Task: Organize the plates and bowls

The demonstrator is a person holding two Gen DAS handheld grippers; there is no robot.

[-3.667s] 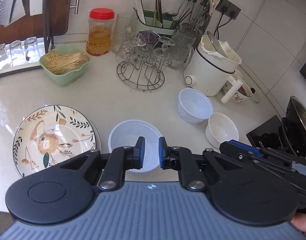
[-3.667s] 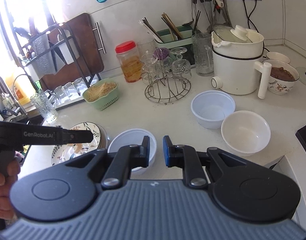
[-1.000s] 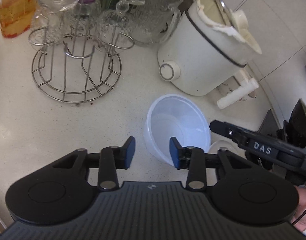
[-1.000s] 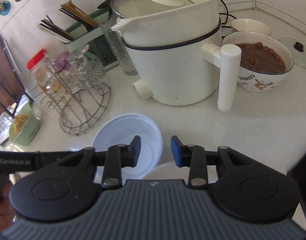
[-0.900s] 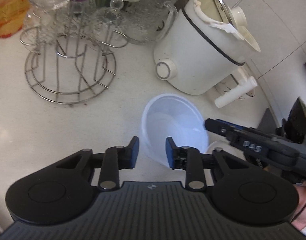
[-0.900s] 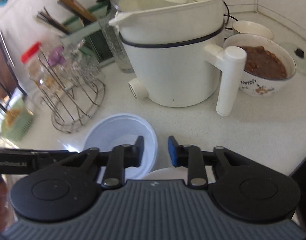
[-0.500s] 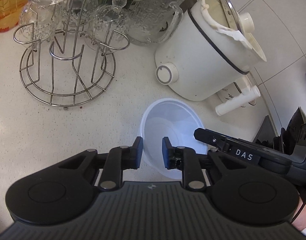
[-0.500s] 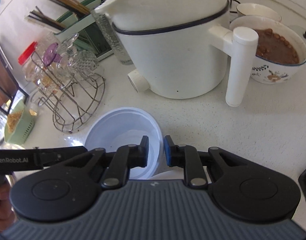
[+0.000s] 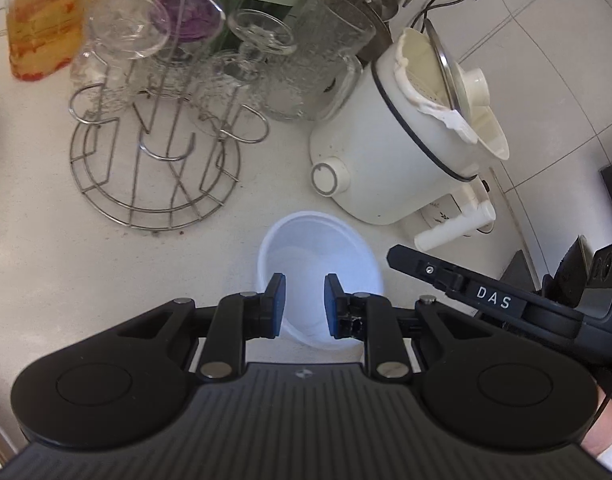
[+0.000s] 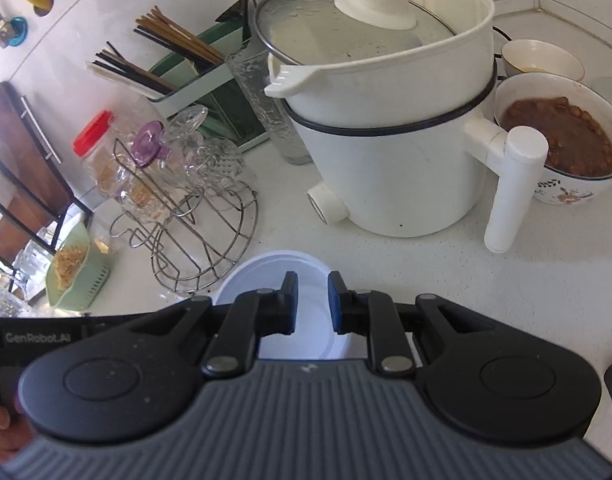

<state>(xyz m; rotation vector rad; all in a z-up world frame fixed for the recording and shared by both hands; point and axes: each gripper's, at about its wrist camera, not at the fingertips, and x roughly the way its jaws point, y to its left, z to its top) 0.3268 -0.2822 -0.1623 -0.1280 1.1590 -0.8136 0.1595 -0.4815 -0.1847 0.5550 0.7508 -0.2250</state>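
A translucent white plastic bowl (image 9: 320, 256) sits on the white counter in front of the cooker. In the left wrist view my left gripper (image 9: 304, 305) hangs over the bowl's near rim with a narrow gap between its jaws and nothing held. The same bowl (image 10: 265, 272) shows in the right wrist view under my right gripper (image 10: 312, 303), whose jaws stand slightly apart and empty. The right gripper's body lies to the right of the bowl in the left wrist view (image 9: 486, 300). The white ceramic bowl and the plate are out of sight.
A white electric cooker (image 10: 390, 128) with a side handle stands just behind the bowl. A wire glass rack (image 9: 153, 168) stands to the left. A bowl of brown food (image 10: 558, 140) sits at right. A green basket (image 10: 75, 270) sits far left.
Both grippers have narrowed from wide open to a small gap and shifted over the plastic bowl's near rim. The bowl has not moved.
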